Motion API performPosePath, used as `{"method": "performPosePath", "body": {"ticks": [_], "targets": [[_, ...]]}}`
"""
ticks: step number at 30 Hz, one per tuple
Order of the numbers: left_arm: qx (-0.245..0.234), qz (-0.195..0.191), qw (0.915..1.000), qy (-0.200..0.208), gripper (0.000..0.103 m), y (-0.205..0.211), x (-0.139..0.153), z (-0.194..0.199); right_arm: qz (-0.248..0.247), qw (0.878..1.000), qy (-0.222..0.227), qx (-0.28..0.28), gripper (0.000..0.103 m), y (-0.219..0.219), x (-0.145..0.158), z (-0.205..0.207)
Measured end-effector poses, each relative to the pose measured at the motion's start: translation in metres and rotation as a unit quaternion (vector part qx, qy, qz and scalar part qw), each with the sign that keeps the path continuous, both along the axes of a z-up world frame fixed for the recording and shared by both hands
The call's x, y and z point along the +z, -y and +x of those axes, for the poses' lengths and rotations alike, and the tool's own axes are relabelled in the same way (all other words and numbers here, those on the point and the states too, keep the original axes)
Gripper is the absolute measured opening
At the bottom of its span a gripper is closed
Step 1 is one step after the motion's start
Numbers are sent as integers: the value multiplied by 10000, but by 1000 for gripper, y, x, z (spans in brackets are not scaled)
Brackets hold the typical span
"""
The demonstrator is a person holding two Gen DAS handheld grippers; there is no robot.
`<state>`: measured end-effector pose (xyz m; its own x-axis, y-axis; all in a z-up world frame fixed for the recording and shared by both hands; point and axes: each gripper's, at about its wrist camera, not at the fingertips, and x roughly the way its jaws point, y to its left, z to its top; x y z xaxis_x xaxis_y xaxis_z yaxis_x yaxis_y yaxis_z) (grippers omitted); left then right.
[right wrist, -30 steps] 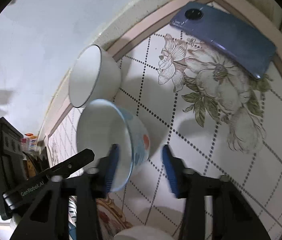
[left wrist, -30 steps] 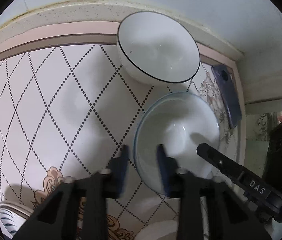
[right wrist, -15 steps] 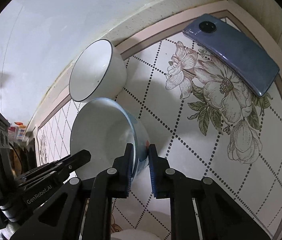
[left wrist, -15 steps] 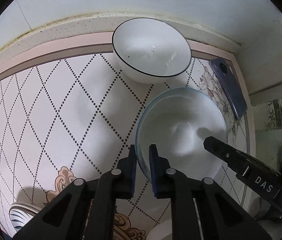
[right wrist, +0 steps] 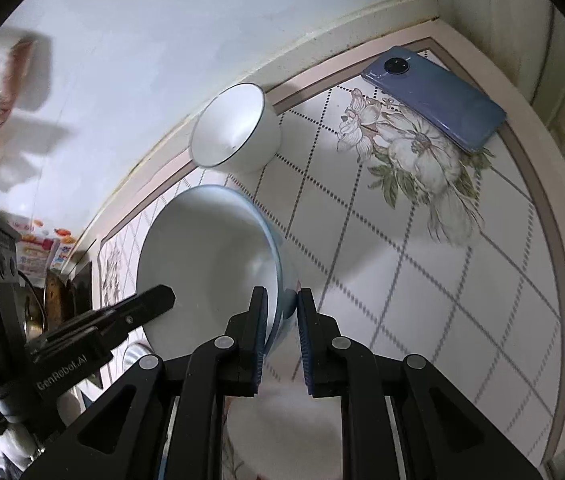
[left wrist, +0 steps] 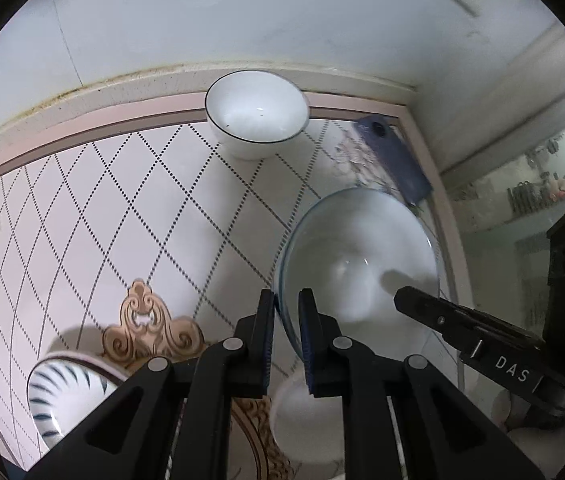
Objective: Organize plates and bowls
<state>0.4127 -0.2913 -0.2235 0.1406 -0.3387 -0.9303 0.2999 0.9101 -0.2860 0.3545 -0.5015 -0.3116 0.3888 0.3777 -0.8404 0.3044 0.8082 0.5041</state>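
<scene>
A blue-rimmed white bowl [left wrist: 358,264] is held above the patterned table by both grippers. My left gripper [left wrist: 286,320] is shut on its left rim. My right gripper [right wrist: 280,320] is shut on the opposite rim of the same bowl [right wrist: 210,264]. A white bowl with a thin dark rim [left wrist: 256,114] stands at the back of the table by the wall; it also shows in the right wrist view [right wrist: 234,134]. A plain white bowl [left wrist: 306,420] sits below the held one, near the front edge, partly hidden by my fingers.
A blue phone [right wrist: 436,96] lies on the flower print at the back right corner, also in the left wrist view [left wrist: 396,160]. A blue-striped plate [left wrist: 62,396] sits at the front left. Walls close off the back and right.
Both grippers have shut on the blue-rimmed bowl's rim and lifted it off the table. Both cameras have risen and pulled back, so the far bowl and phone look smaller.
</scene>
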Motion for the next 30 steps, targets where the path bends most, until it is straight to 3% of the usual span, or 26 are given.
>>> {"method": "performPosePath", "body": {"ticks": [6,11,17,30], "targets": [[-174,-132,9998,-21,10,-9,15,-40,-91,9999,71,52,17,-10,29,-52],[-278,-85,9995,-92,10,-13,11,-68,-129,9999,13,56,17,-18,34,-87],[-355,91,9990,-268,10,-12,-12,-84,-105,9996,-259,80,17,-26,12,-112],[-520,484,9966,-415,10,-5,-46,-95,-192,9980,-582,137,17,-30,-30,-119]]}}
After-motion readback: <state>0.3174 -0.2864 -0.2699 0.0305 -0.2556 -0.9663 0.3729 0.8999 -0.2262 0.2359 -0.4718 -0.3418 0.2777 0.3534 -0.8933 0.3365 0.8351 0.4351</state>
